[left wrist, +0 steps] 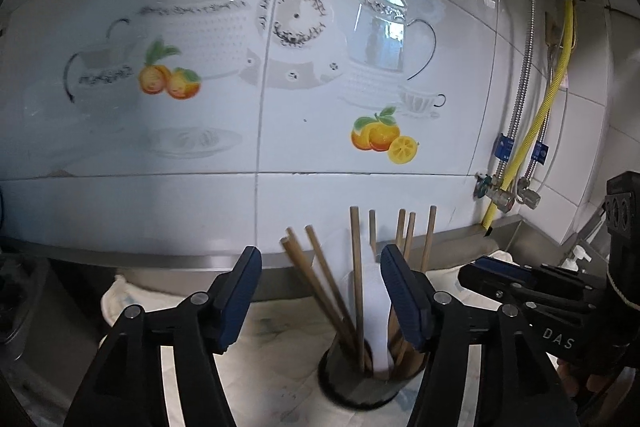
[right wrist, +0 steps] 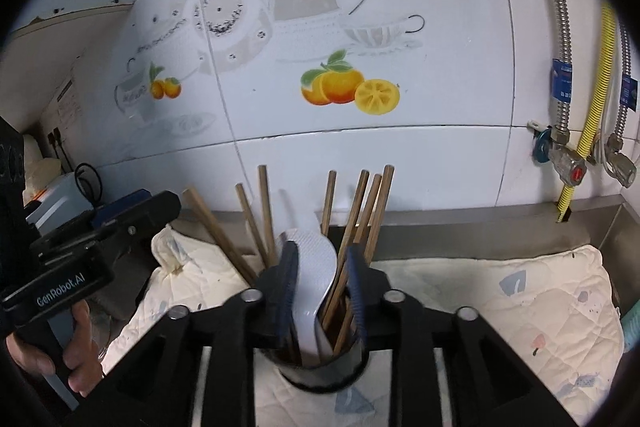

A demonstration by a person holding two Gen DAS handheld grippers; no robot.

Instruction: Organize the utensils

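A dark round utensil holder (left wrist: pixel 352 383) (right wrist: pixel 320 375) stands on a quilted cloth, holding several wooden chopsticks (left wrist: pixel 356 267) (right wrist: pixel 360 219) and a white ceramic spoon (left wrist: pixel 378 307) (right wrist: pixel 314 267). My left gripper (left wrist: pixel 320 259) is open wide just in front of the holder, and nothing is between its blue pads. My right gripper (right wrist: pixel 322 251) hangs over the holder with its jaws partly open. The spoon's handle stands between its pads, near the left one, with a gap to the right one. Each gripper shows in the other's view, the right (left wrist: pixel 500 275) and the left (right wrist: pixel 136 211).
The pale quilted cloth (left wrist: pixel 272 347) (right wrist: pixel 540 299) covers a steel counter below a tiled wall (left wrist: pixel 256 131). A yellow hose (left wrist: pixel 552 99) (right wrist: pixel 596 99), metal pipes and valves (right wrist: pixel 568 159) fill the right corner. A hand (right wrist: pixel 80 339) holds the left gripper's handle. Boxes (right wrist: pixel 56 199) sit far left.
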